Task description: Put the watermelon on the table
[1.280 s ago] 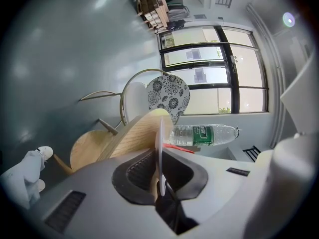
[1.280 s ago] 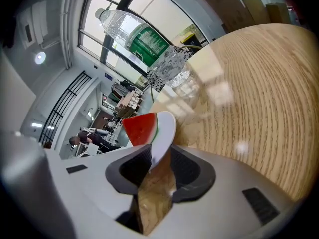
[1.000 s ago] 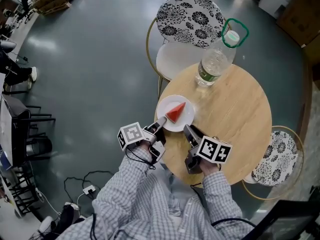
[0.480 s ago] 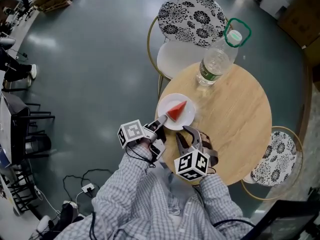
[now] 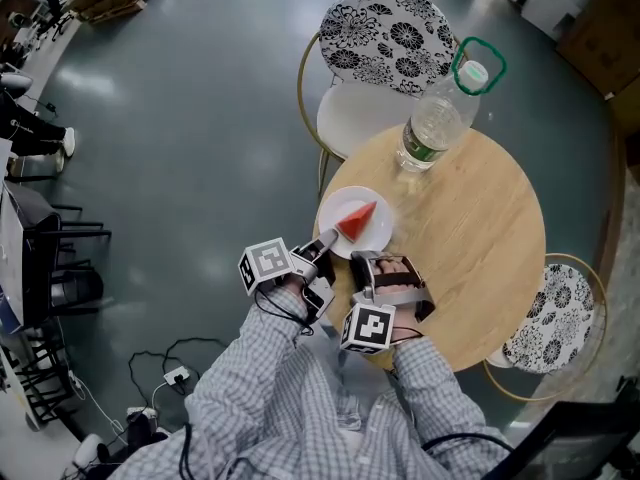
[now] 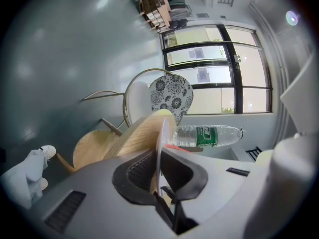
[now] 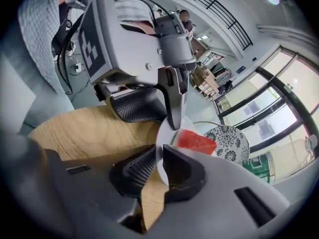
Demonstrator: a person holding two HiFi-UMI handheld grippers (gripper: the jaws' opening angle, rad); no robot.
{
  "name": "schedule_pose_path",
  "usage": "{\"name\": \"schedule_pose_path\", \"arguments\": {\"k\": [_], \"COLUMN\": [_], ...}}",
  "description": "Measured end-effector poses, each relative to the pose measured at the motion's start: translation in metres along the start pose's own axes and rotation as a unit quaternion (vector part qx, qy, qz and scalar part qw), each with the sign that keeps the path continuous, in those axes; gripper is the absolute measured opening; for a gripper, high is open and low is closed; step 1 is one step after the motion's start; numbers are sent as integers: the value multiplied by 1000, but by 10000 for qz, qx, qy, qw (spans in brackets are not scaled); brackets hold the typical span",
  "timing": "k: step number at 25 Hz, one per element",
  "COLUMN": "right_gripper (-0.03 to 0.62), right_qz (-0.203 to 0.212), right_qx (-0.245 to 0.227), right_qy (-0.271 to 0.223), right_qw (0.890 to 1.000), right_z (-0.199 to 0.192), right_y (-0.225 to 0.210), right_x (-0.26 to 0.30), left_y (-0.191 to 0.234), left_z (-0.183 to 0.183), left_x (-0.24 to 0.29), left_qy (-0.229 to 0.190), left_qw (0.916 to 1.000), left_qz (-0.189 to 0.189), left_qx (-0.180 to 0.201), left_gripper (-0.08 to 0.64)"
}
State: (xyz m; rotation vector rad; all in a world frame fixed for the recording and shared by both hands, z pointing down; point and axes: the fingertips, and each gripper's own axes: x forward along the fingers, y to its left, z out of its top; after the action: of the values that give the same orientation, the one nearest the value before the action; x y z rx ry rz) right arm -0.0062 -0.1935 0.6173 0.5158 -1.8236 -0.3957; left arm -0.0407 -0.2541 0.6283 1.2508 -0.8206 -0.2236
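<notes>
Bench: a round, pale wooden bench [image 5: 470, 228], its top bare except for a plate and a bottle.
Floor: a smooth grey-green floor [image 5: 180, 118] lay all around, with loose cables [image 5: 165, 363] near the person's left side.
Room: tall windows [image 6: 214, 68] showed at the far wall in the left gripper view.
Chairs: one floral-backed chair [image 5: 380, 38] stood at the bench's far edge, and another floral chair [image 5: 555, 313] was tucked at its right edge.
Bottle: a clear water bottle [image 5: 435, 123] with a green cap ring stood upright near the far edge, well apart from the plate.
Plate: a white plate [image 5: 375, 236] sat at the bench's near-left edge.
Watermelon: a red wedge of watermelon [image 5: 357, 220] lay on the plate, not on the bare wood.
Left gripper: the left gripper [image 5: 325, 240] reached in from the near left, and its jaws were clenched on the plate's rim.
Right gripper: the right gripper [image 5: 372, 261] pointed steeply down at the plate's near edge, marker cube towards the person. Its jaws had just been closing and had the plate's rim between them, pads against it on both sides.
Person: both arms, in checked sleeves [image 5: 260, 388], were bent close together, so the two grippers sat just beside each other.
</notes>
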Motion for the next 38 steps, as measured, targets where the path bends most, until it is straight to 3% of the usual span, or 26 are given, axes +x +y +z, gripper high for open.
{"name": "schedule_pose_path", "arguments": {"k": [8,14,19,27,33,38], "right_gripper": [49,49,51,52,57,112], "right_qz": [116,159,240,416,726,806], "right_qx": [112,183,172,187,918,1656], "right_qy": [71,86,135,173,41,-177], "right_qw": [9998,9997,9995,9988,9931,9827], "right_z": [1,1,0,-2,-4,-5], "right_y": [-2,-2,2,7,11,4], "right_x": [-1,0,4,11,12,7], "left_y": [-10,-23,-18,-12,-8,-10], "left_z": [-1,-3,-7,-8,-7,-5], "left_x": [1,-1,-13,-41,-55,-59], "left_qy": [247,386,562,503,259,136], "left_qw": [9982,9968,9944,9936,9958,9956], "left_qz": [79,-276,-174,-62,-35,-45], "left_qx": [537,651,879,1013,875,931], "left_gripper": [35,160,163,161,161,160]}}
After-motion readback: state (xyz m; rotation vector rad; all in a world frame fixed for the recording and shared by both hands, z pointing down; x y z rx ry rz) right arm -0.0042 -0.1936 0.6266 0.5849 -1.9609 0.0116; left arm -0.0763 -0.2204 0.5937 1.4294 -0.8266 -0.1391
